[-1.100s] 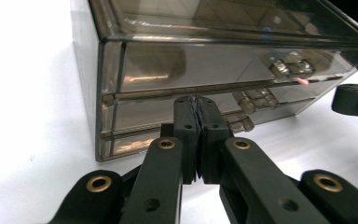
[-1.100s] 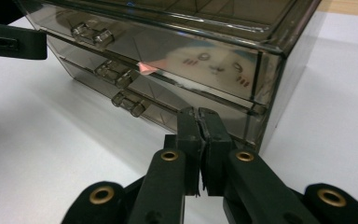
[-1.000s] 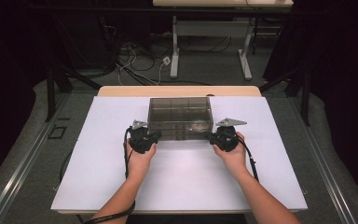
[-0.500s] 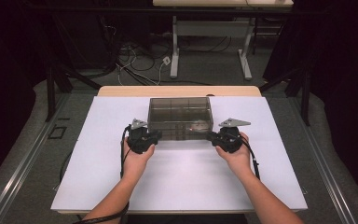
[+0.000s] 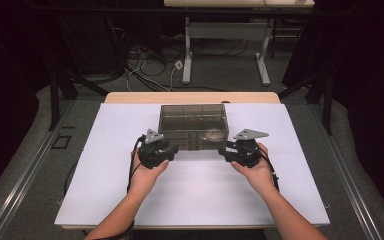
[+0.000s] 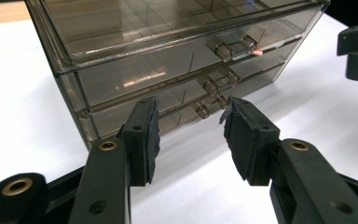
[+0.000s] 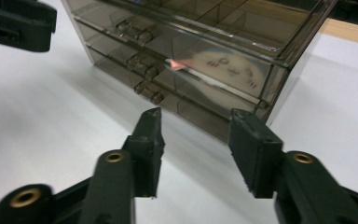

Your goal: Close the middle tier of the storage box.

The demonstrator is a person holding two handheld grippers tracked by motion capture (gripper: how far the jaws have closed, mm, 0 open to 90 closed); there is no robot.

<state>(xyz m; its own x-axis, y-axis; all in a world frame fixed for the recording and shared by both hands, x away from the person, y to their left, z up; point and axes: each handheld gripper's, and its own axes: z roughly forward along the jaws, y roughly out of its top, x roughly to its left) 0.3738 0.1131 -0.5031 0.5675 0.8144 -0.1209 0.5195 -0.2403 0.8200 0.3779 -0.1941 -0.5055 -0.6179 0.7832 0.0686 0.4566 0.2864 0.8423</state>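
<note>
A smoky see-through box of three drawers [image 5: 193, 125] stands on the white mat [image 5: 195, 190]. My left gripper [image 5: 173, 149] sits at its front left corner, open and empty. In the left gripper view the gripper [image 6: 191, 121] points at the drawer box [image 6: 135, 74], close to the bottom drawer's handle [image 6: 209, 105]. My right gripper [image 5: 222, 150] is at the front right corner, also open and empty. In the right gripper view the gripper [image 7: 196, 128] faces the drawer box [image 7: 279, 28]. A pale round thing with a drawn face [image 7: 228, 67] lies inside a drawer on that side.
The mat covers a wooden table [image 5: 190, 97] whose far edge shows behind the box. The other hand's gripper [image 6: 356, 46] reaches in at the upper right of the left gripper view. Cables and desk legs [image 5: 187, 55] are on the floor beyond.
My right gripper has drifted slightly to the right. The left gripper and the drawer box have stayed where they were.
</note>
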